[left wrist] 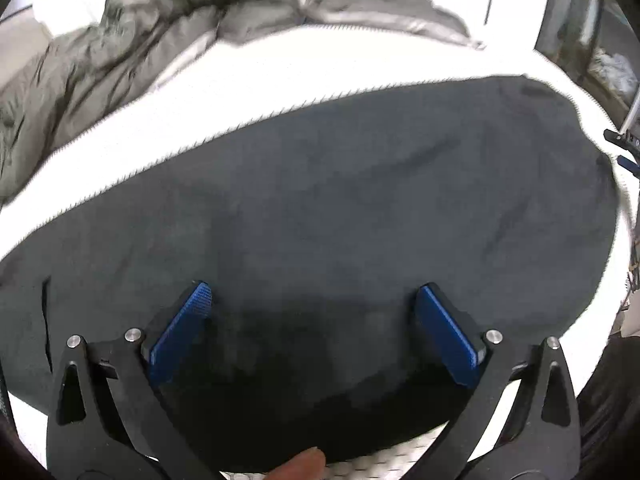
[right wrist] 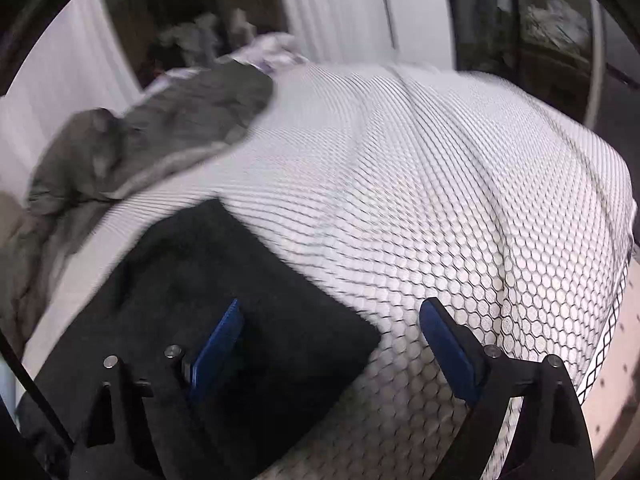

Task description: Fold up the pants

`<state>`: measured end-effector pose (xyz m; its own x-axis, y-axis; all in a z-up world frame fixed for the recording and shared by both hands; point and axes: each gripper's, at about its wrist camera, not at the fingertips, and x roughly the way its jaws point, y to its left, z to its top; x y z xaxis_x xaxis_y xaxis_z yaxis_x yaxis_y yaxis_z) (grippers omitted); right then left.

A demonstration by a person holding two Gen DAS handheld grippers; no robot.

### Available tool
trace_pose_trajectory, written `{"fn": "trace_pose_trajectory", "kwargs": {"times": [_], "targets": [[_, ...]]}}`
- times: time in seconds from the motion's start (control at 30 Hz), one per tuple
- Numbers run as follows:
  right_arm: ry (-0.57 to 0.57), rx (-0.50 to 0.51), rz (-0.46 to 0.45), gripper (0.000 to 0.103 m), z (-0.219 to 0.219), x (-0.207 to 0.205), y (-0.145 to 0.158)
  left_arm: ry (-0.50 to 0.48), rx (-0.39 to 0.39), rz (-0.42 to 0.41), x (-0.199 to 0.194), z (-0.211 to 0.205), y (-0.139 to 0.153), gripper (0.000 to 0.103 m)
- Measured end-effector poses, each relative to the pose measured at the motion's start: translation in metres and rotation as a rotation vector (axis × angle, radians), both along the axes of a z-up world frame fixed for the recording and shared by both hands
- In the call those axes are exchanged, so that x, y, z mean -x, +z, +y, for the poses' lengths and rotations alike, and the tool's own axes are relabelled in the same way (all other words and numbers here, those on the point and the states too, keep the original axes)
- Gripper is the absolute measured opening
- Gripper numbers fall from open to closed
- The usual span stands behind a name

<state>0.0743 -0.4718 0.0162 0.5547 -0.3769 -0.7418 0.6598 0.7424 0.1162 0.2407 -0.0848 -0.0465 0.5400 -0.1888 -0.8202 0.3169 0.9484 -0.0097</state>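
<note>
Dark pants [left wrist: 340, 208] lie flat across a white bed cover [left wrist: 280, 68] with a honeycomb print. My left gripper [left wrist: 314, 300] hovers over the near part of the pants, its blue pads wide apart, nothing between them. In the right wrist view a squared corner of the dark pants [right wrist: 224, 288] lies at the lower left on the honeycomb cover [right wrist: 440, 184]. My right gripper [right wrist: 332, 320] stands open above that corner, its left pad over the cloth, its right pad over bare cover. Neither gripper holds fabric. The right wrist view is blurred.
A crumpled grey-green garment [left wrist: 132, 48] lies at the far left of the bed, also seen as a grey-green heap [right wrist: 152, 136]. A fingertip [left wrist: 300, 464] shows at the bottom edge. The bed's edge drops off at the right [right wrist: 616, 320]. White curtains and dark furniture stand behind.
</note>
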Motion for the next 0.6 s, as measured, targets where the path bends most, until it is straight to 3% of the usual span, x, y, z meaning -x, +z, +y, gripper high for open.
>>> {"fn": "trace_pose_trajectory", "kwargs": {"times": [0.13, 0.23, 0.33, 0.4, 0.47, 0.53, 0.57, 0.6], "targets": [[0.302, 0.079, -0.006, 0.092, 0.054, -0.023, 0.013, -0.102, 0.064, -0.039, 0.004, -0.036, 0.017, 0.102], [0.516, 0.071, 0.072, 0.092, 0.101, -0.046, -0.005, -0.192, 0.024, -0.04, 0.008, -0.072, 0.015, 0.102], [0.673, 0.131, 0.221, 0.092, 0.138, -0.059, -0.034, -0.238, -0.037, 0.015, 0.005, -0.092, -0.001, 0.102], [0.704, 0.213, 0.3, 0.092, 0.144, -0.052, -0.049, -0.225, -0.066, 0.053, 0.002, -0.09, -0.014, 0.103], [0.687, 0.2, 0.287, 0.09, 0.132, -0.04, -0.048, -0.213, -0.064, 0.062, 0.001, -0.078, -0.019, 0.103], [0.682, 0.126, 0.229, 0.088, 0.11, -0.025, -0.038, -0.201, -0.065, 0.06, 0.001, -0.065, -0.019, 0.103], [0.665, 0.12, 0.214, 0.093, 0.106, -0.023, -0.036, -0.184, -0.07, 0.065, 0.001, -0.052, -0.019, 0.103], [0.589, 0.204, 0.244, 0.094, 0.103, -0.021, -0.034, -0.173, -0.069, 0.066, 0.0, -0.043, -0.02, 0.103]]}}
